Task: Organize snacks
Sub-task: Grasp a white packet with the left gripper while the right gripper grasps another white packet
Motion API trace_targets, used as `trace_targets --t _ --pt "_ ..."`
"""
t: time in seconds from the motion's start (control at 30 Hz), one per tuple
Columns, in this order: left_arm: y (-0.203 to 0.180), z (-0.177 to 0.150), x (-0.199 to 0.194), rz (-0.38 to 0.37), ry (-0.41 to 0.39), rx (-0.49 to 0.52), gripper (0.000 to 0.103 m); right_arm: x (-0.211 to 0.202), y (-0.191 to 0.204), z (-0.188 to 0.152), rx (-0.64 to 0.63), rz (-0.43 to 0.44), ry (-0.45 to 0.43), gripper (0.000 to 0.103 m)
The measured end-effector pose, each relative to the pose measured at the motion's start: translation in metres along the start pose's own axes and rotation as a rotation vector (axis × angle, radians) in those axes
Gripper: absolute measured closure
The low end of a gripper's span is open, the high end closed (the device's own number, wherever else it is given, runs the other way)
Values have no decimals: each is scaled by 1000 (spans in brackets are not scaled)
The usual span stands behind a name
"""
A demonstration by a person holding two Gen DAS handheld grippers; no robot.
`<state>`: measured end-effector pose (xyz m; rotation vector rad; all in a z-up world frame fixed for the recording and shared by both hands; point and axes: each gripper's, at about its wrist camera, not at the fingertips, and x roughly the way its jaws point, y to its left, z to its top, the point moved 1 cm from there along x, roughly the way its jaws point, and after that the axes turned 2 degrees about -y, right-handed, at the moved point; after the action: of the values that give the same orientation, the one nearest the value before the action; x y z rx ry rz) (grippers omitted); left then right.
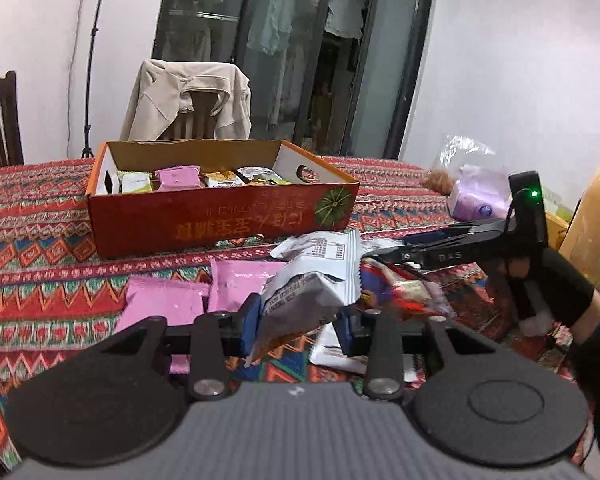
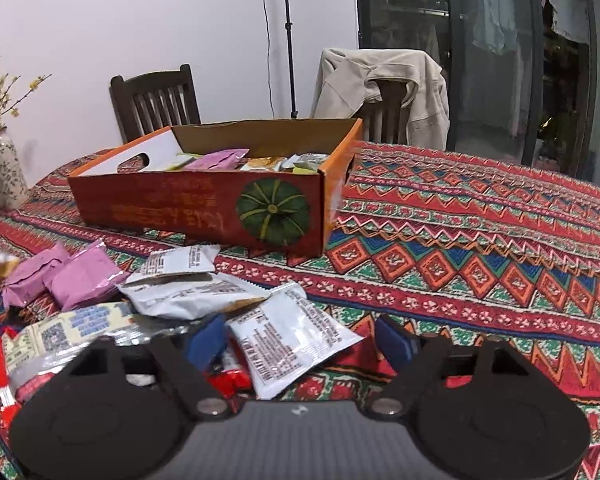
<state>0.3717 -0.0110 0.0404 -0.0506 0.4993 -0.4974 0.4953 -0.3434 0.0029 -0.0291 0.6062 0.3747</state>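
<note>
An orange cardboard box (image 1: 220, 216) with a pumpkin picture stands on the table and holds several snack packets; it also shows in the right wrist view (image 2: 204, 208). My left gripper (image 1: 300, 324) is shut on a silver snack packet (image 1: 308, 284) and holds it above the table, short of the box. Pink packets (image 1: 168, 300) lie below it. My right gripper (image 2: 300, 336) is open over a white packet (image 2: 296, 340) in a loose pile of silver, pink (image 2: 80, 276) and red packets. The right gripper shows from the side in the left wrist view (image 1: 384, 252).
A patterned red tablecloth (image 2: 480, 248) covers the table. A chair with a beige jacket (image 1: 188, 100) stands behind the box, another chair (image 2: 156, 100) to its left. A vase (image 2: 4, 168) stands far left. A purple tissue pack (image 1: 480, 196) and a bottle (image 1: 592, 216) sit at right.
</note>
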Motion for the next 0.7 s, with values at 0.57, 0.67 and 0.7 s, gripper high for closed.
trace_targets --t 0.57,0.67,0.7 --pt "-23 -51 -20 -17 52 -102 65 -155 37 -91 160 -105 -88 41" --pt "-25 -51 -20 -11 46 -99 65 -162 35 -83 115 -93 -136 41" --pt "-25 -51 -21 -8 41 -98 65 -155 34 -81 91 -81 -111 41"
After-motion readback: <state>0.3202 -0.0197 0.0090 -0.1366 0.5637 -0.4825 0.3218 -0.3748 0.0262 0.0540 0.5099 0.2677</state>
